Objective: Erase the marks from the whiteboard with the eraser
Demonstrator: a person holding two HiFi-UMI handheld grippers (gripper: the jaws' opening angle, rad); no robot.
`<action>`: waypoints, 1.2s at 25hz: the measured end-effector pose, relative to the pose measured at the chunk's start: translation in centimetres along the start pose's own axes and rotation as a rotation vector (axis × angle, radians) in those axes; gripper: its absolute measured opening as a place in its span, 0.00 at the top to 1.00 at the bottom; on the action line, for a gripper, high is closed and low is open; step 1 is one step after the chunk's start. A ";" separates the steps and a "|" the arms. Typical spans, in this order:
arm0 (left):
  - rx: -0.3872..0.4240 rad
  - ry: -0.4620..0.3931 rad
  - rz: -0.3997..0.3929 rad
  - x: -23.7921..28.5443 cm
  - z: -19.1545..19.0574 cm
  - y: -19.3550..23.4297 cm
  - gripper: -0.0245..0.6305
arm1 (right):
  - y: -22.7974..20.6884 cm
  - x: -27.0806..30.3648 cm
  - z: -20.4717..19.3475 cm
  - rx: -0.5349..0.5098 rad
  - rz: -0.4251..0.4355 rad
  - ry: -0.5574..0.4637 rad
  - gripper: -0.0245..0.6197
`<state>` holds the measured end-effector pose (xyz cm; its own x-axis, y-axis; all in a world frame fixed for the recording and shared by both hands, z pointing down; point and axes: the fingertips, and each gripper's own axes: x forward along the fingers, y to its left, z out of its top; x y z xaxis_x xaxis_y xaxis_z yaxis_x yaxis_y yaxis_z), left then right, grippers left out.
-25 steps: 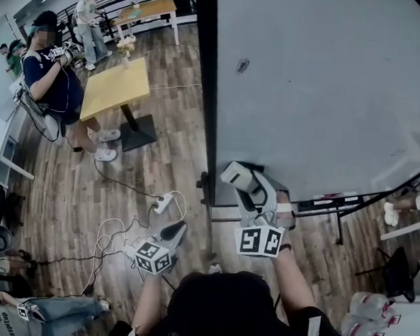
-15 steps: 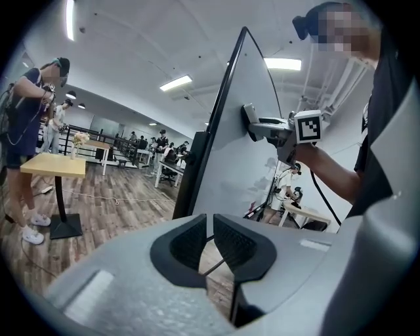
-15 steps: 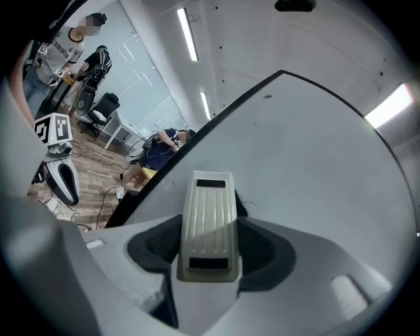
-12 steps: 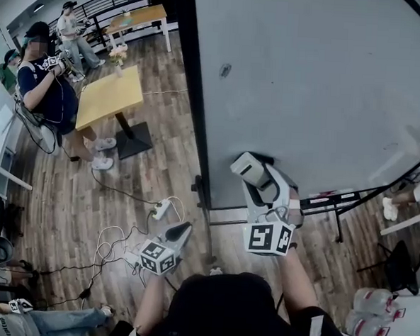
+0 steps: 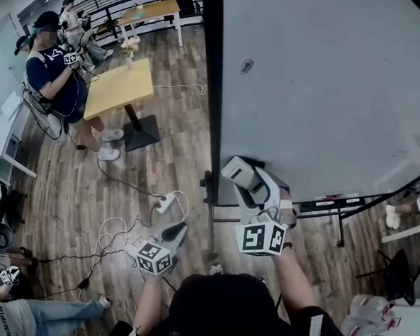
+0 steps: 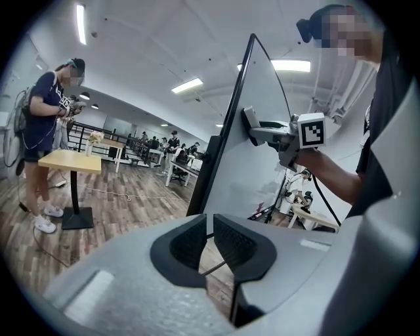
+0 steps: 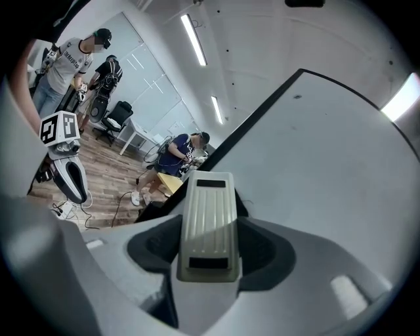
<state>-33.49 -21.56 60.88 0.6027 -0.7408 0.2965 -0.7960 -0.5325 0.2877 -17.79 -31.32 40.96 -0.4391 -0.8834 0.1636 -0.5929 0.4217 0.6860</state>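
Note:
The whiteboard (image 5: 328, 86) stands upright and fills the right of the head view, with a small dark mark (image 5: 247, 65) near its left edge. My right gripper (image 5: 246, 181) is shut on the pale ribbed eraser (image 5: 238, 172), which lies against the board's lower left corner. In the right gripper view the eraser (image 7: 209, 223) sits between the jaws against the whiteboard (image 7: 328, 164). My left gripper (image 5: 176, 233) hangs low and left of the board over the floor. Its jaws (image 6: 210, 239) are shut with nothing in them. The left gripper view shows the board (image 6: 243, 151) edge-on.
A black frame edge (image 5: 209, 93) runs down the board's left side, and the board's stand (image 5: 335, 207) lies below it. A power strip (image 5: 164, 202) with cables lies on the wooden floor. A yellow table (image 5: 119, 87) and several people are at the left. Water bottles (image 5: 371, 312) lie at the lower right.
The right gripper with the eraser slid right and up along the board's lower left corner, then came back left and down. The left gripper stayed low and shut.

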 end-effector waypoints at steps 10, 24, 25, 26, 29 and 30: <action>0.004 -0.011 -0.005 0.7 0.1 -1.8 0.90 | 0.6 -0.9 -3.0 0.032 0.051 0.010 0.57; 0.031 -0.007 -0.073 5.8 1.7 -8.2 0.90 | 3.1 -6.0 -12.9 0.416 0.312 -0.112 0.56; 0.032 -0.008 -0.076 6.2 1.8 -8.7 0.90 | 3.2 -6.6 -13.5 0.441 0.324 -0.121 0.56; 0.033 -0.009 -0.079 6.5 1.9 -9.4 0.90 | 3.1 -7.1 -14.1 0.465 0.335 -0.129 0.56; 0.035 -0.009 -0.083 7.3 1.9 -11.1 0.90 | 2.7 -8.6 -15.5 0.502 0.358 -0.144 0.56; 0.034 -0.009 -0.083 7.6 1.9 -11.6 0.90 | 2.6 -9.0 -15.8 0.513 0.365 -0.144 0.56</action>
<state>-19.78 -21.75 58.09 0.6665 -0.6968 0.2650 -0.7447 -0.6058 0.2800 -4.71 -25.54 52.45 -0.7385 -0.6437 0.2006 -0.6202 0.7652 0.1726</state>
